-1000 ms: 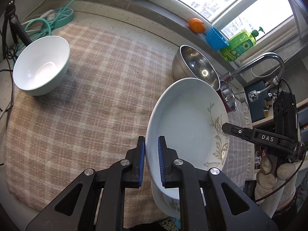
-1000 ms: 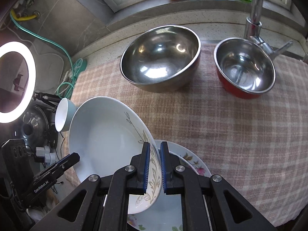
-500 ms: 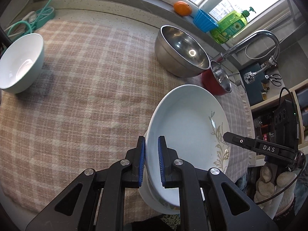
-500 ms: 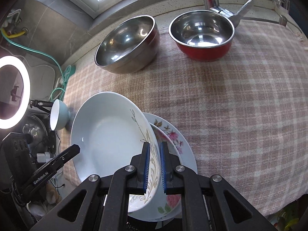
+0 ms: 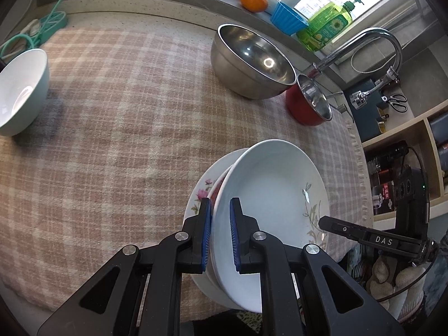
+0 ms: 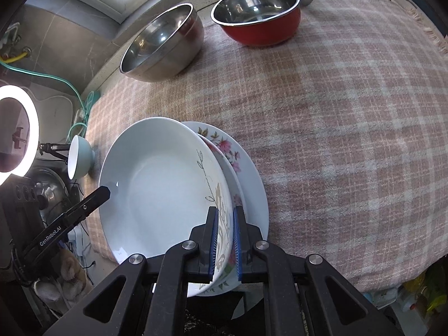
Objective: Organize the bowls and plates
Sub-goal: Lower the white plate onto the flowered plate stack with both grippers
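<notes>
A white deep plate with a leaf print (image 5: 268, 184) (image 6: 165, 184) is held by both grippers just above or on a floral plate (image 5: 203, 190) (image 6: 246, 173) at the table's front edge. My left gripper (image 5: 219, 232) is shut on the white plate's near rim. My right gripper (image 6: 225, 242) is shut on its opposite rim, over the leaf print. The left gripper also shows in the right wrist view (image 6: 103, 191), and the right one shows in the left wrist view (image 5: 324, 221). Whether the white plate rests on the floral plate I cannot tell.
A large steel bowl (image 5: 252, 61) (image 6: 165, 44) and a red-sided steel bowl (image 5: 308, 103) (image 6: 257, 14) stand at the back of the checked cloth (image 5: 126, 128). A pale bowl (image 5: 19, 86) (image 6: 79, 156) sits far left. A faucet (image 5: 364, 44), orange (image 5: 253, 0) and soap bottle (image 5: 327, 25) are behind.
Both grippers have lowered the white plate toward the table, down onto or just over the floral plate. The plate now sits flatter, and more of the floral plate shows beside it.
</notes>
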